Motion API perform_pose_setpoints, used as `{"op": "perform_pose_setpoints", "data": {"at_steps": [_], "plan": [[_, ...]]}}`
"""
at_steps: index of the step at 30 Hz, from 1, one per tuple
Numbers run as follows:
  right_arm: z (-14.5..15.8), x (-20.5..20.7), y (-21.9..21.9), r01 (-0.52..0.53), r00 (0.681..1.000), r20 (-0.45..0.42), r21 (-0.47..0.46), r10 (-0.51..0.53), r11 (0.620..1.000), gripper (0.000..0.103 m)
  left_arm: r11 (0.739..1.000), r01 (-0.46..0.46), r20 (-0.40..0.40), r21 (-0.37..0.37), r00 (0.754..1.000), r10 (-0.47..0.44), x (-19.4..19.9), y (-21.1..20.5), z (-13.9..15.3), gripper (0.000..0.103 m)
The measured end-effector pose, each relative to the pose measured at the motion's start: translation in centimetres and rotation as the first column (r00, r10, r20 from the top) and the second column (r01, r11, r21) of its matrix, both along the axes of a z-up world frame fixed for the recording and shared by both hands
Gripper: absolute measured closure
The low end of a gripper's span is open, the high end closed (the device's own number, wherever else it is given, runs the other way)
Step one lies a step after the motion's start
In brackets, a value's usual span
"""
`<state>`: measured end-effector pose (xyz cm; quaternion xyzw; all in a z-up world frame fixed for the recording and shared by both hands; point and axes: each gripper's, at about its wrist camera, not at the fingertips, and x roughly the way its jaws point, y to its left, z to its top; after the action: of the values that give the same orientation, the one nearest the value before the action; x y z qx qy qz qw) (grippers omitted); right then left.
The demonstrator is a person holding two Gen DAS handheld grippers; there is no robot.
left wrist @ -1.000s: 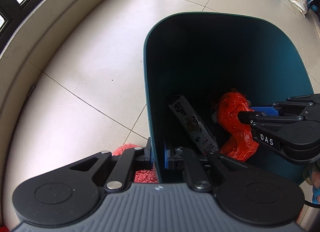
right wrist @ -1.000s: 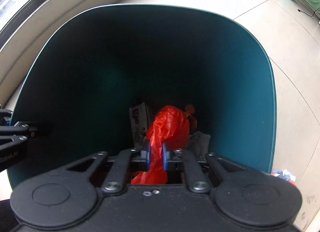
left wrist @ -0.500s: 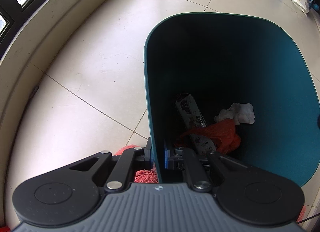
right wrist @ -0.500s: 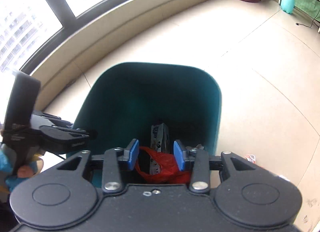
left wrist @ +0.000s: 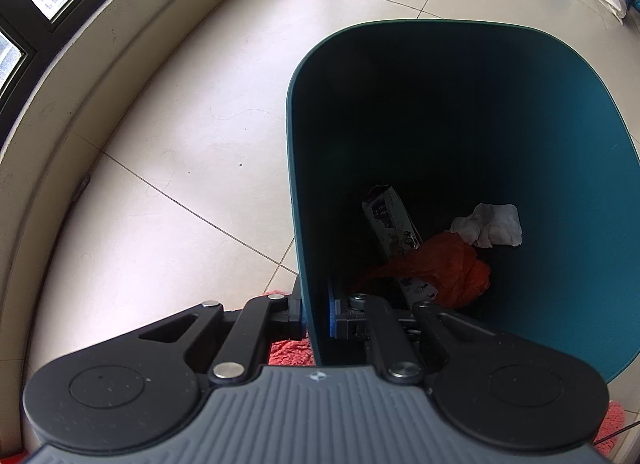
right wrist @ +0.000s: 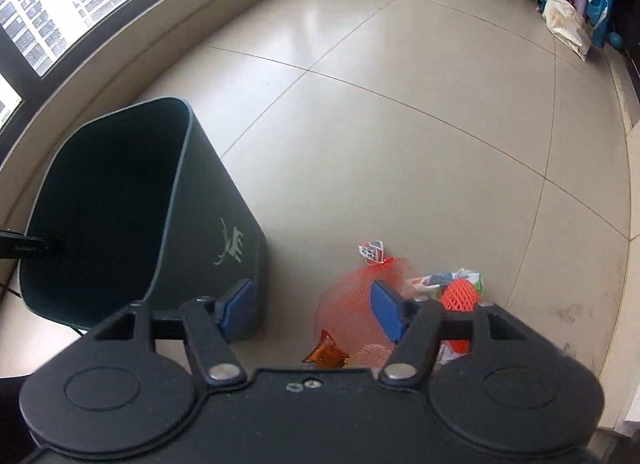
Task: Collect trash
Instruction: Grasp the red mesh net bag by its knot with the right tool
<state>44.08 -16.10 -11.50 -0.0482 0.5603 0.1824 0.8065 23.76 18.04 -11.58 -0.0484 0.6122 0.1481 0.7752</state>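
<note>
**Red bag dropped in the bin; right gripper now over the floor litter**

The teal bin point(right wrist: 224, 223) carries a pale brush-stroke mark on its outer wall, a stylised figure and not legible as words. A carton point(left wrist: 394, 232) inside the bin has dark print that is too small to read. A small white tag point(right wrist: 371, 252) with a printed pattern tops the red mesh bag point(right wrist: 352, 304) on the floor; its writing cannot be made out.

The left gripper point(left wrist: 316, 314) pinches the near wall of the bin, jaws pressed together on the rim with one finger inside and one outside. At the bottom of the bin lie the carton, the red plastic bag point(left wrist: 444, 268) draped over it, and a crumpled white tissue point(left wrist: 490, 223) beside it.

A second ago the right gripper point(right wrist: 310, 308) was inside the bin with the red plastic bag between its blue pads. Its jaws have just been opening and now stand spread with nothing gripped. It has swung out to the right of the bin, above the mesh bag, an orange foam net point(right wrist: 460, 296), a crumpled wrapper point(right wrist: 468, 278) and an amber scrap point(right wrist: 326, 354) on the tiled floor point(right wrist: 400, 123).
</note>
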Motion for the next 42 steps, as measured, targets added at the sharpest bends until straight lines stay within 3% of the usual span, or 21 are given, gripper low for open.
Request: {"op": "perform_pose_setpoints", "data": {"at_steps": [5,9,12,20,22,24,26,32,42], "plan": [[-8.0,2.0,-0.4,0.110,0.987,-0.113,-0.043,-0.114,0.993,0.034,1.000,0.000,-0.001,-0.002,1.000,0.000,0.0,0.2,-0.1,0.094],[-13.9,-1.0,1.1,0.145,0.975,-0.160,-0.064,-0.153,0.987,0.034,1.000,0.006,-0.002,0.004,1.000,-0.006,0.0,0.0,-0.3,0.094],[-16.9,0.0,1.9,0.180,0.962,-0.193,-0.076,-0.191,0.981,0.036,1.000,0.007,-0.004,0.006,1.000,-0.007,0.1,-0.1,-0.4,0.094],[-20.3,0.9,1.1,0.279,0.924,-0.252,-0.063,-0.286,0.958,0.068,1.000,0.005,-0.013,-0.002,1.000,-0.005,0.0,-0.3,-0.7,0.094],[-20.6,0.8,0.7,0.294,0.919,-0.259,-0.060,-0.299,0.954,0.088,1.000,0.005,-0.020,-0.009,1.000,-0.005,0.0,-0.2,-0.9,0.094],[-20.7,0.5,0.3,0.304,0.915,-0.260,-0.057,-0.309,0.951,0.099,1.000,0.006,-0.021,-0.009,1.000,-0.006,0.0,-0.2,-0.9,0.094],[-20.2,0.1,0.0,0.294,0.926,-0.236,-0.042,-0.295,0.955,0.103,1.000,0.006,-0.017,-0.007,1.000,-0.006,0.0,-0.3,-0.8,0.094],[-14.7,-1.7,-1.2,0.216,0.962,-0.168,-0.024,-0.217,0.976,0.103,1.000,0.006,-0.008,-0.003,1.000,-0.006,0.0,-0.2,-0.6,0.094],[0.6,-5.1,-1.2,0.050,0.999,0.010,0.037,-0.050,0.998,0.103,1.000,0.002,0.000,0.005,1.000,-0.002,-0.3,-0.3,-0.1,0.094]]}}
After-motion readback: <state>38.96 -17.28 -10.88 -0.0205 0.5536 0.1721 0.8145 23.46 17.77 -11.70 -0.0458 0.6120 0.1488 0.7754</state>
